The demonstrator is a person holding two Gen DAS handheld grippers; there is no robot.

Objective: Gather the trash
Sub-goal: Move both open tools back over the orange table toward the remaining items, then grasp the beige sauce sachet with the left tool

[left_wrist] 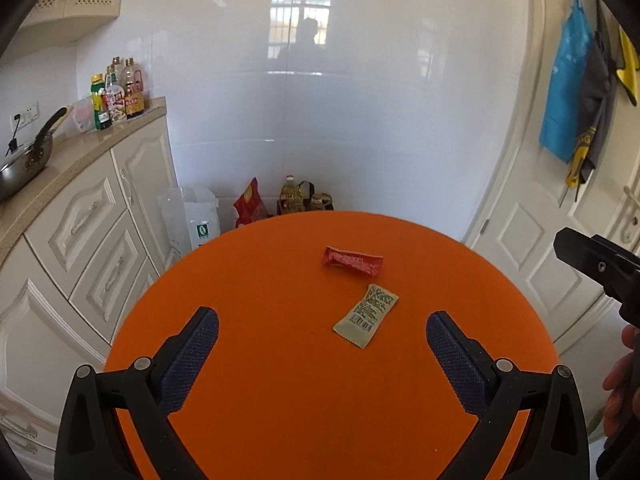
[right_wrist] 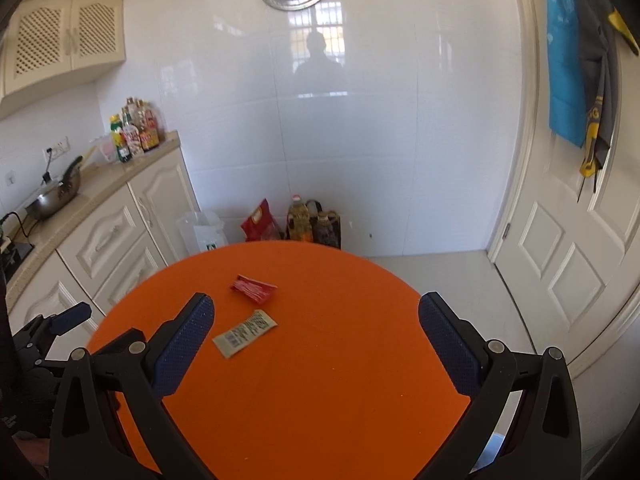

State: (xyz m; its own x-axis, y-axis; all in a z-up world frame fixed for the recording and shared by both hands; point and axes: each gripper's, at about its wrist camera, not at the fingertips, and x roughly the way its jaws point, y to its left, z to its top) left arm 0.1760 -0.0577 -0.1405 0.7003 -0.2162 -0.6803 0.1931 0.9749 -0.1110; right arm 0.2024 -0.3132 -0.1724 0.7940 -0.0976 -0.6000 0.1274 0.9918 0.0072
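Observation:
Two pieces of trash lie on a round orange table (left_wrist: 260, 420). A red snack wrapper (left_wrist: 353, 260) lies farther out. A pale green sachet with a barcode (left_wrist: 366, 315) lies nearer. My left gripper (left_wrist: 322, 326) is open and empty, above the table, short of both. In the right wrist view the red wrapper (right_wrist: 253, 288) and the sachet (right_wrist: 245, 333) lie left of centre on the table (right_wrist: 320, 400). My right gripper (right_wrist: 314, 312) is open and empty above the table, with the sachet beside its left finger.
White cabinets with a counter (left_wrist: 72, 160), a wok (left_wrist: 24, 160) and sauce bottles (left_wrist: 116, 94) stand on the left. A plastic bag (left_wrist: 192, 216), a red bag (left_wrist: 250, 202) and oil bottles (left_wrist: 294, 196) sit on the floor by the wall. A white door (left_wrist: 560, 220) is on the right.

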